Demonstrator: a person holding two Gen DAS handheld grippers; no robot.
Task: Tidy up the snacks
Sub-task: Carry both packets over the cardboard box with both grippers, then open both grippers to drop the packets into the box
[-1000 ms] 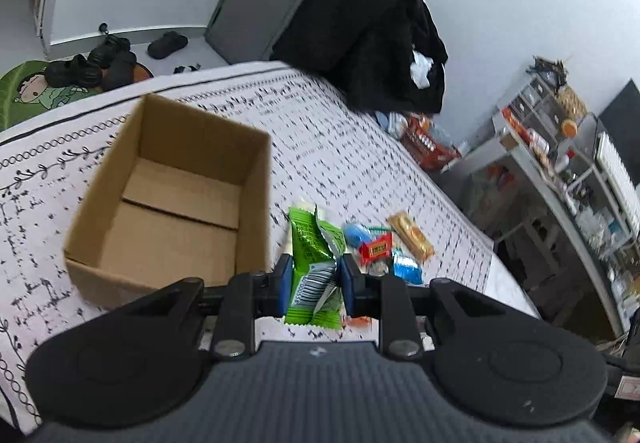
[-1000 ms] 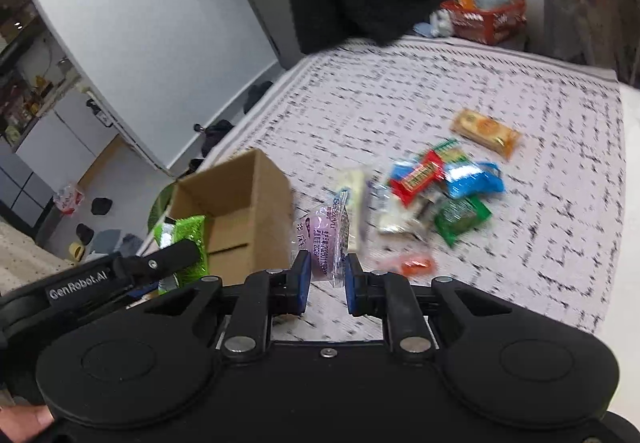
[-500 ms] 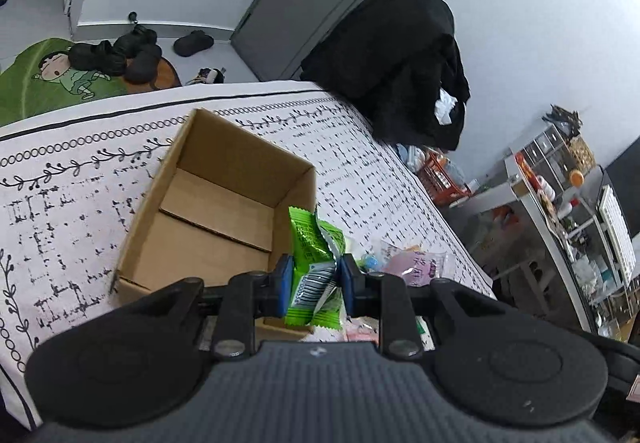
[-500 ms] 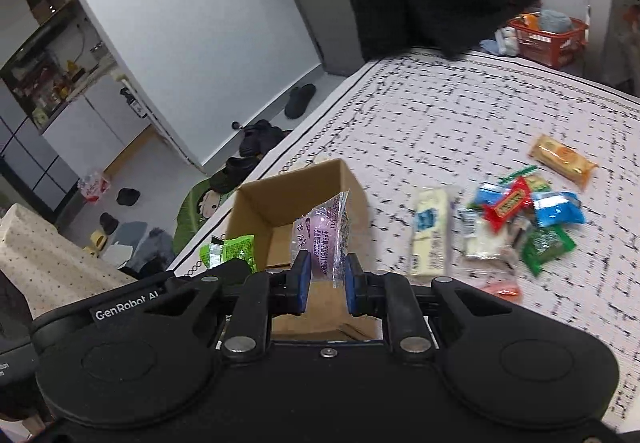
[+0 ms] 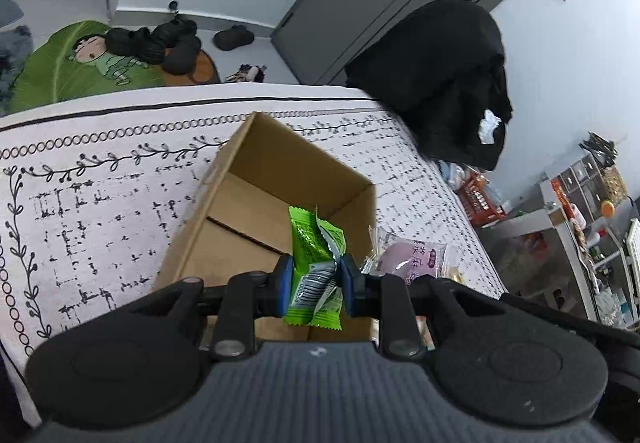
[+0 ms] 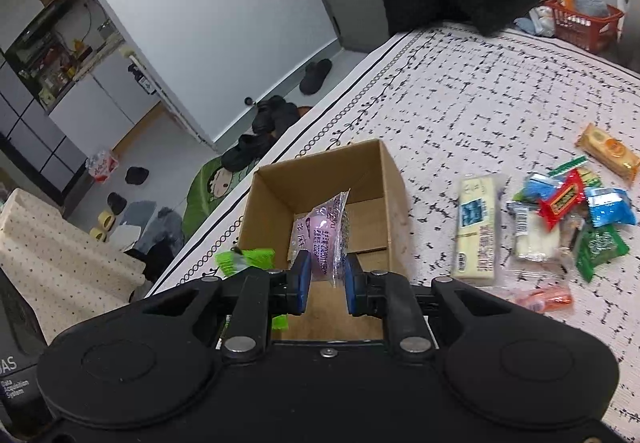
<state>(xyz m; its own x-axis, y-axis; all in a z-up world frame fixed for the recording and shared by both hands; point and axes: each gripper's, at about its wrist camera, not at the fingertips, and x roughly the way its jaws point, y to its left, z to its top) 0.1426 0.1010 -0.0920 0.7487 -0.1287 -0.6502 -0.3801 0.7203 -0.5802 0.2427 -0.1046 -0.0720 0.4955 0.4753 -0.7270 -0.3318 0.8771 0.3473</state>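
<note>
Over the box (image 6: 394, 179) on the bed (image 6: 500, 99), left gripper (image 5: 314, 281) jaws clamp a green packet (image 5: 316, 247), right gripper (image 6: 325, 279) jaws clamp a pink packet (image 6: 326, 225), apparently inside the rim; lower both before releasing.

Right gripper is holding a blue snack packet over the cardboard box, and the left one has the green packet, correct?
Not quite: the right gripper is shut on a pink packet, not blue, as the right wrist view shows. It is over the cardboard box; the left gripper holds the green packet.

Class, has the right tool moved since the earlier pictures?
Yes. The right tool, gripping the pink snack, moved from the snack pile to the cardboard box.
</note>
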